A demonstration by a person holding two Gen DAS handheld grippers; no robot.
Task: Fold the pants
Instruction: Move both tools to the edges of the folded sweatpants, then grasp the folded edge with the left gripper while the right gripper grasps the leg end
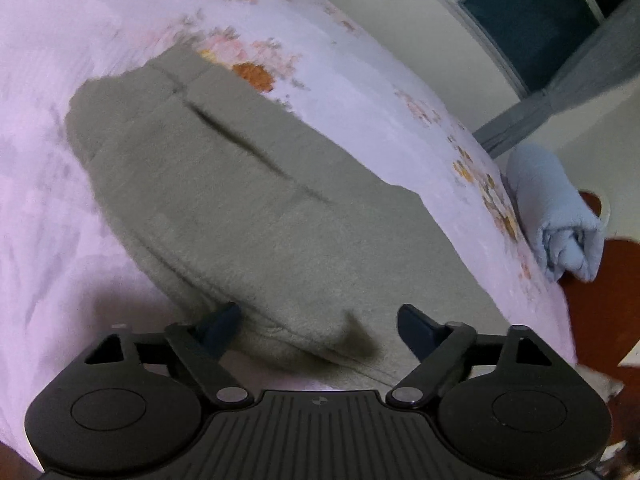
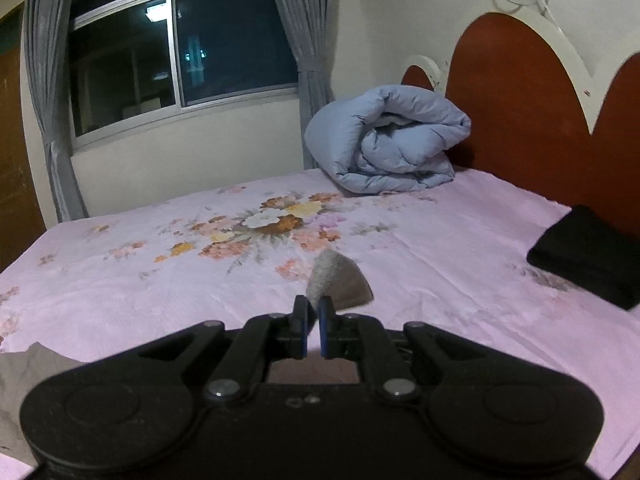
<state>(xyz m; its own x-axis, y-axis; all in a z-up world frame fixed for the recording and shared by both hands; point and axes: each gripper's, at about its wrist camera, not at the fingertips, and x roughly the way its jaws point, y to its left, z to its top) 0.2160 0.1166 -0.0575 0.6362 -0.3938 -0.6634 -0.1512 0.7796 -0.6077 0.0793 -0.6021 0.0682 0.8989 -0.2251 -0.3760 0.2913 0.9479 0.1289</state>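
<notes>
Grey-olive fleece pants (image 1: 248,208) spread flat across a bed under a pink sheet printed with flowers (image 1: 52,184), legs lying side by side with a dark seam between them. Left gripper (image 1: 318,326) poised just over the near edge of the pants, black fingers tipped with dark blue pads (image 1: 224,318) standing apart, a raised fold of the fabric between them but not pinched. Right gripper (image 2: 314,312) clenched on a corner of the same pants (image 2: 340,280), the corner poking up past the closed pads as a small grey wedge above the sheet (image 2: 440,248); more of the fabric slumped at lower left of that view. Rolled pale-blue quilted duvet (image 2: 384,140) resting at the head of the bed against a red-brown scalloped headboard with white trim (image 2: 520,96). Folded black cloth (image 2: 588,256) near the headboard at right, well apart from the pants. Dark window (image 2: 180,48) flanked by grey curtains (image 2: 52,92) behind the bed.
</notes>
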